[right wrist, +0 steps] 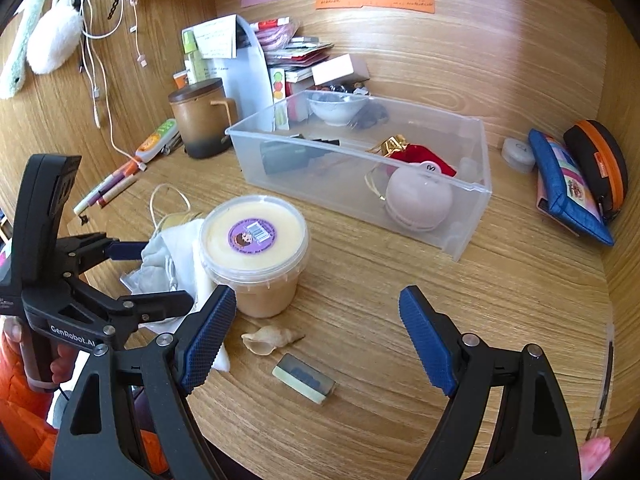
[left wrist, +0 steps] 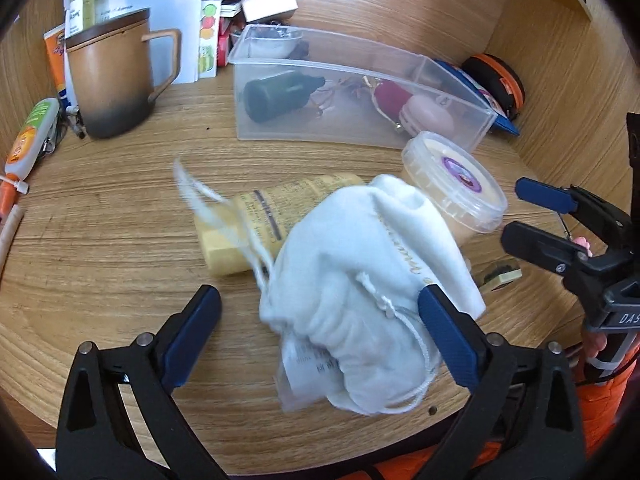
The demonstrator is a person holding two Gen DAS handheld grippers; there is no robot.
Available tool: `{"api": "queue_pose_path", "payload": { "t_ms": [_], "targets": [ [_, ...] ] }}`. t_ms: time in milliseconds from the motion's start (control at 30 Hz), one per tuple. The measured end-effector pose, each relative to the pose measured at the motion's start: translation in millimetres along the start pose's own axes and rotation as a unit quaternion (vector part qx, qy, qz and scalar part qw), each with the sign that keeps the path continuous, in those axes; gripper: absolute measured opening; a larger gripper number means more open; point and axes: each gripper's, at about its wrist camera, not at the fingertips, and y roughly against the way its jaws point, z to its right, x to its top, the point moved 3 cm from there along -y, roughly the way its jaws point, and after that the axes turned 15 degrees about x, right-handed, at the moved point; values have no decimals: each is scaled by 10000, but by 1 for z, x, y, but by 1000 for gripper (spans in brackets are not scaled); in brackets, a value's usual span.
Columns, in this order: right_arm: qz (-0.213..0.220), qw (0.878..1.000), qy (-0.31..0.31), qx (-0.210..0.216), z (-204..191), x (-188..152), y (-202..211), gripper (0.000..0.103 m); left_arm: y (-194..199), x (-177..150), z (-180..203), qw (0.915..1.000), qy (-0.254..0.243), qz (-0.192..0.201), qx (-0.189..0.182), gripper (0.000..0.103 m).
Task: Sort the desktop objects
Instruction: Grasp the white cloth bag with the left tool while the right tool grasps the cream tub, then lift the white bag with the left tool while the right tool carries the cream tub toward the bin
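Note:
A white drawstring pouch [left wrist: 360, 292] lies on the wooden desk, between the fingers of my open left gripper [left wrist: 320, 336]; its cords look blurred. It also shows in the right wrist view [right wrist: 172, 256]. A yellow printed box [left wrist: 272, 224] lies behind it. A lidded tub of cream [right wrist: 252, 248] stands beside the pouch. A clear plastic bin [right wrist: 460, 208] holds a dark bottle [left wrist: 280, 94], a red pouch and a pink round case [right wrist: 418, 196]. My right gripper [right wrist: 316, 340] is open above a seashell [right wrist: 268, 340] and a small eraser-like block [right wrist: 304, 378].
A brown lidded mug [left wrist: 112, 76] stands at the back left, with papers, cards and a small box behind it. A glue tube [left wrist: 32, 140] and pens lie at the left edge. A blue pencil case [right wrist: 568, 188] and an orange-trimmed case [right wrist: 596, 164] lean against the right wall.

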Motion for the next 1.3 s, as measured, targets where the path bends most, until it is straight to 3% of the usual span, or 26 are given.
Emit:
{"api": "queue_pose_path", "payload": {
  "t_ms": [67,100,167,500,900,1000,1100,1300],
  "targets": [
    [-29,10000,5,13,1,-1,-2,82,0,2,6,10000,-44,63,-59,91],
    [-46,10000,1,21,1,-1,-4,82,1,2,9,9998,-95,99,-141,76],
    [-78,10000,-11,29,2,-1,-6,82,4,3,16,9990,-205,111,-382,60],
    [-285,9993,-16,244,0,3,-26,82,27,0,12,9974,-400,557,205,32],
    [-503,9972,-57,553,-6,19,-66,80,42,12,-20,9967,-81,743,329,25],
    [-450,9971,100,603,-13,21,-69,59,44,16,-20,9963,-97,793,306,25],
    [-381,9982,281,367,-18,22,-68,57,46,22,-19,9960,-98,847,274,24],
    [-253,9988,-12,417,-7,22,-60,55,50,30,-14,9950,-140,953,270,24]
  ]
}}
